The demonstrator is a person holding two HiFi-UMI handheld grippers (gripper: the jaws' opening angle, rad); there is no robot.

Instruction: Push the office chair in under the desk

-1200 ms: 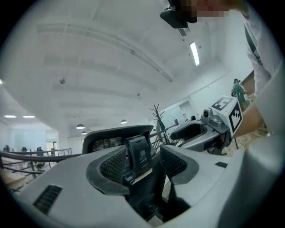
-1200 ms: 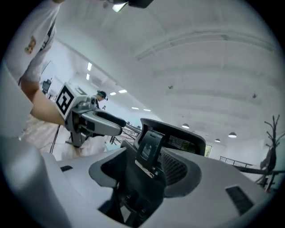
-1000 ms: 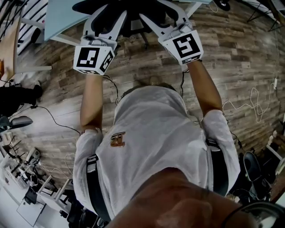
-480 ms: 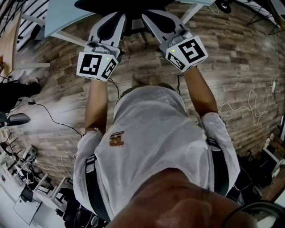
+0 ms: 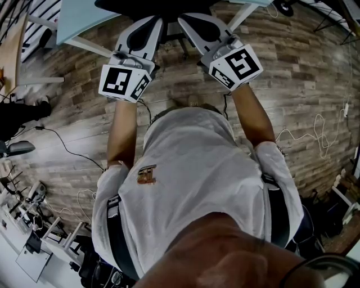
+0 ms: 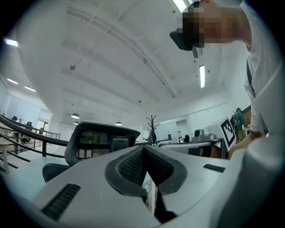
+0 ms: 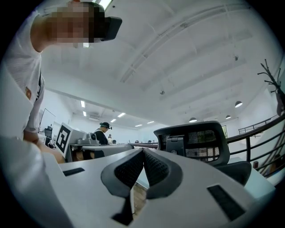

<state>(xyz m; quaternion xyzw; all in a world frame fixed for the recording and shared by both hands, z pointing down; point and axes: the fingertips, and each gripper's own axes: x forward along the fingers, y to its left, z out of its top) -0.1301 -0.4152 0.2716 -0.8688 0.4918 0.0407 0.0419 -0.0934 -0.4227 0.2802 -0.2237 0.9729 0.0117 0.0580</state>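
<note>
The office chair point(image 5: 163, 7) sits at the counter's point(image 5: 79, 19) edge, mostly cut off in the head view. Just beside the chair, the left hand-held gripper point(image 5: 153, 21) and right hand-held gripper point(image 5: 185, 20) have just been closing. Both are now pinched tight on nothing. Only the gripper views show the chair's back point(image 6: 100, 141). I cannot tell if the tips touch the chair.

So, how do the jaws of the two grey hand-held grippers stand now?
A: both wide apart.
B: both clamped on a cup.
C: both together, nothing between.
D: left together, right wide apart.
C: the left gripper and the right gripper, each in its own view, have jaws just closed tip to tip, with nothing between them.
</note>
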